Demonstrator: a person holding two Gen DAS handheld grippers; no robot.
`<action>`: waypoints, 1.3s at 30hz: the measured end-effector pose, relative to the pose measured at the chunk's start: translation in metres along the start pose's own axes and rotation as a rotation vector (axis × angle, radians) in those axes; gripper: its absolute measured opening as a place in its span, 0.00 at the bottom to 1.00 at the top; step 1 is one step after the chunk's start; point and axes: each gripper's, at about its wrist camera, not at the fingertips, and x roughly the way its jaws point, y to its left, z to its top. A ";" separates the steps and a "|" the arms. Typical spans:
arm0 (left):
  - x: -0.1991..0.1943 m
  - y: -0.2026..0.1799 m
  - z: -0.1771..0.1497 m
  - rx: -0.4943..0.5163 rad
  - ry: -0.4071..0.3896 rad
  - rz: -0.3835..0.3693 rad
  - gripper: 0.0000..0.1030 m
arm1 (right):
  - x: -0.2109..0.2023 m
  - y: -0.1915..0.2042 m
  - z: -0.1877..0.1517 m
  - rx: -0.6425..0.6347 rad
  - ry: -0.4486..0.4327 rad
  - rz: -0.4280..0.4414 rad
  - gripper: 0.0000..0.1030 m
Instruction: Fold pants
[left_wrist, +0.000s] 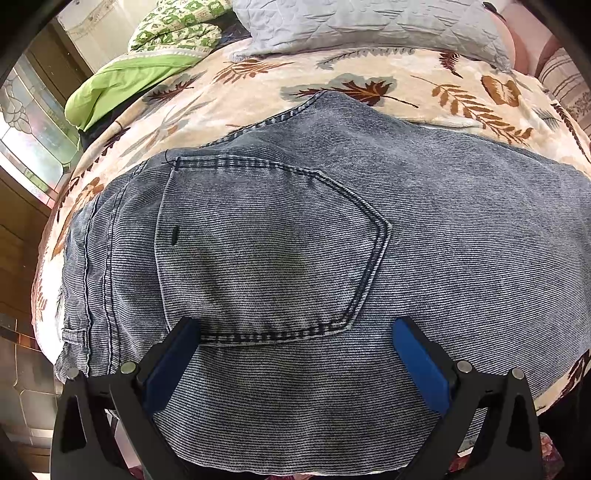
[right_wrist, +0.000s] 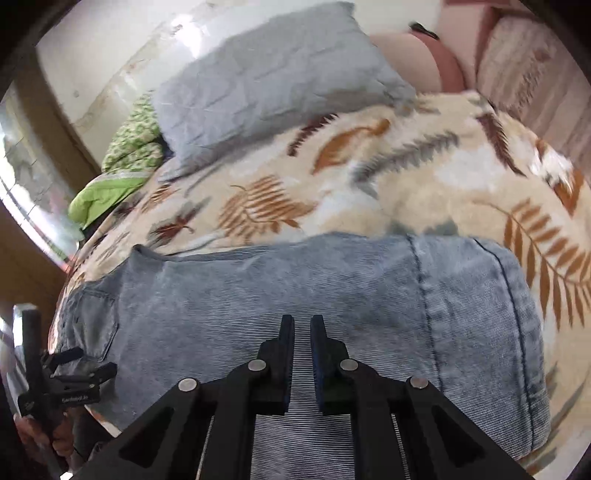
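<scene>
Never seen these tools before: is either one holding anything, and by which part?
The right gripper has its jaws shut on the jeans at their near edge; the left gripper, jaws open, holds nothing.

Faded blue denim pants (left_wrist: 424, 206) lie folded and flat on the leaf-print blanket (left_wrist: 388, 70) (back pocket (left_wrist: 266, 251) upward), near its front edge.
</scene>
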 end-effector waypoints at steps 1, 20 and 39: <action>0.000 0.000 0.000 0.001 0.000 0.000 1.00 | 0.002 0.005 -0.001 -0.024 0.006 0.005 0.11; -0.002 0.000 -0.003 0.013 -0.016 -0.005 1.00 | 0.026 0.013 -0.011 -0.084 0.140 0.007 0.11; -0.003 0.001 -0.006 0.025 -0.023 -0.013 1.00 | 0.022 -0.003 -0.006 0.003 0.113 -0.043 0.11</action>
